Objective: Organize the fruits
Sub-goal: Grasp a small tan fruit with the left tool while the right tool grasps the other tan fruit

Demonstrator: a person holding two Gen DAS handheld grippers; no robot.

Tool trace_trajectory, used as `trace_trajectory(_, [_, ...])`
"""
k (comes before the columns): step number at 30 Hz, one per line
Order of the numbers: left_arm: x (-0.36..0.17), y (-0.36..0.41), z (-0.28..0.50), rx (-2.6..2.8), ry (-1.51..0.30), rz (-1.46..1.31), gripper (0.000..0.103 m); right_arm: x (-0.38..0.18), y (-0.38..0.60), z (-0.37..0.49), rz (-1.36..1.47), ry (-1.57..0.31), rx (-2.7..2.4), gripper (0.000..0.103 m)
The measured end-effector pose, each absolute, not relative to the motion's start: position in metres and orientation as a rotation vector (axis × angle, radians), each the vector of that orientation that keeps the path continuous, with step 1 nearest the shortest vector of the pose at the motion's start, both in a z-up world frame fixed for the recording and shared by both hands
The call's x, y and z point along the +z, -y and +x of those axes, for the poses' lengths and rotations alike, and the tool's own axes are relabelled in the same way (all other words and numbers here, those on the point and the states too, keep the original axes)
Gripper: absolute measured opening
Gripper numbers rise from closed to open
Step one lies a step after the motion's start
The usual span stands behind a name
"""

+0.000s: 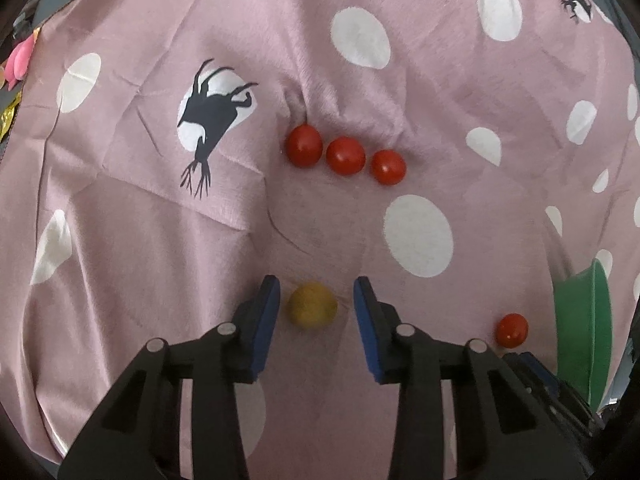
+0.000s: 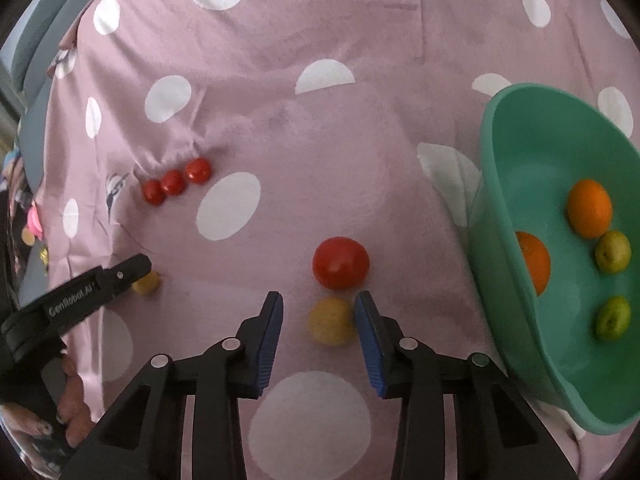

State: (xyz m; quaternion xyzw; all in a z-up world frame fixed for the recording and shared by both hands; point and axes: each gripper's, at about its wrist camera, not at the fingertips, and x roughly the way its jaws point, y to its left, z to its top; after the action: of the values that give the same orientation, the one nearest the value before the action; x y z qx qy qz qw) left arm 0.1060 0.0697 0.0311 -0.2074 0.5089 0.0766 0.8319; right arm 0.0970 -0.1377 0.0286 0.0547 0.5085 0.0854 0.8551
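Left gripper [image 1: 316,294]: fingers spread, straddling a blurred round yellow fruit [image 1: 313,305] on the polka-dot cloth [image 1: 400,80]; no long axis discernible. Right gripper [image 2: 319,306]: fingers parted around another yellow fruit [image 2: 332,321], a red tomato [image 2: 340,263] just beyond. Green bowl [image 2: 500,272] tilted, rim cut off.

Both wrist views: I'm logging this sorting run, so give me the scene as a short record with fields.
surface: pink cloth with white dots
left gripper: open, jaws either side of a small yellow fruit
right gripper: open, jaws either side of another yellow fruit
bowl: green bowl at the right, tilted
in bowl: two oranges, two small green fruits
loose on cloth: row of three tomatoes; single tomato just beyond the right gripper
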Motion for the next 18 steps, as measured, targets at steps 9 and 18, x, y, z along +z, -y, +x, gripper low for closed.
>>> trace_trajectory(9, [0.019, -0.061, 0.115, 0.190, -1.099, -0.396, 0.025, 0.012, 0.133, 0.099, 0.054, -1.097, 0.145, 0.030])
trace_trajectory(18, [0.015, -0.055, 0.122, 0.209, -1.089, -0.389, 0.026, 0.009, 0.132, 0.099, 0.051, -1.077, 0.141, 0.028])
